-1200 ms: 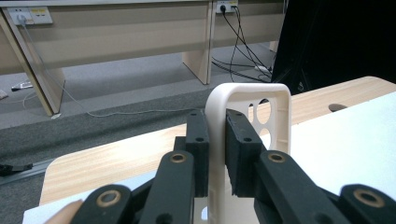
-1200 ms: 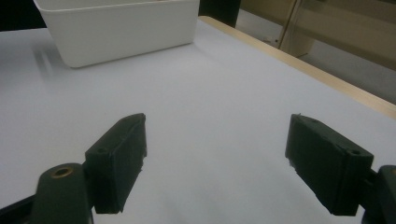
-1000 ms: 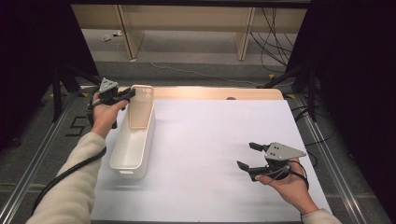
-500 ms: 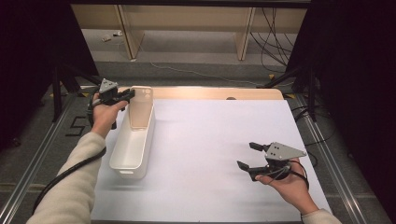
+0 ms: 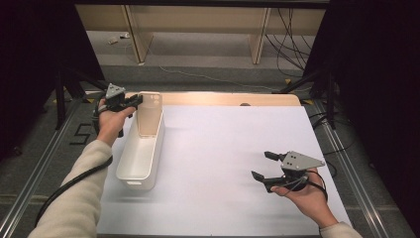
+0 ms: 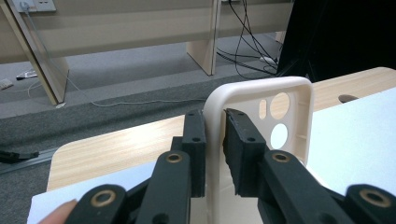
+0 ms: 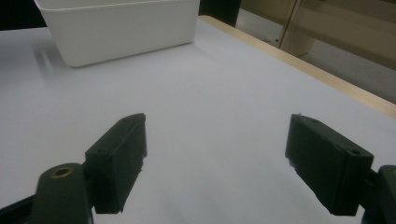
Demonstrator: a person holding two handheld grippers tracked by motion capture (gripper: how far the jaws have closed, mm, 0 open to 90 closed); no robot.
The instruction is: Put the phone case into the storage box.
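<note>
A long white plastic bin [image 5: 141,148] lies on the white sheet at the table's left, its far end wall with round holes [image 6: 279,116]. My left gripper [image 5: 137,100] is shut on the bin's far rim corner [image 6: 214,121], one jaw outside the wall and one inside. My right gripper [image 5: 261,165] hovers low over the sheet at the right front, wide open with nothing between its jaws [image 7: 215,158]. In the right gripper view the bin [image 7: 116,28] stands well ahead of the jaws.
The white sheet [image 5: 223,148] covers most of the wooden table, whose bare edge [image 5: 223,99] runs along the far side. Metal rails flank the table. Cables and wooden furniture legs lie on the grey floor beyond.
</note>
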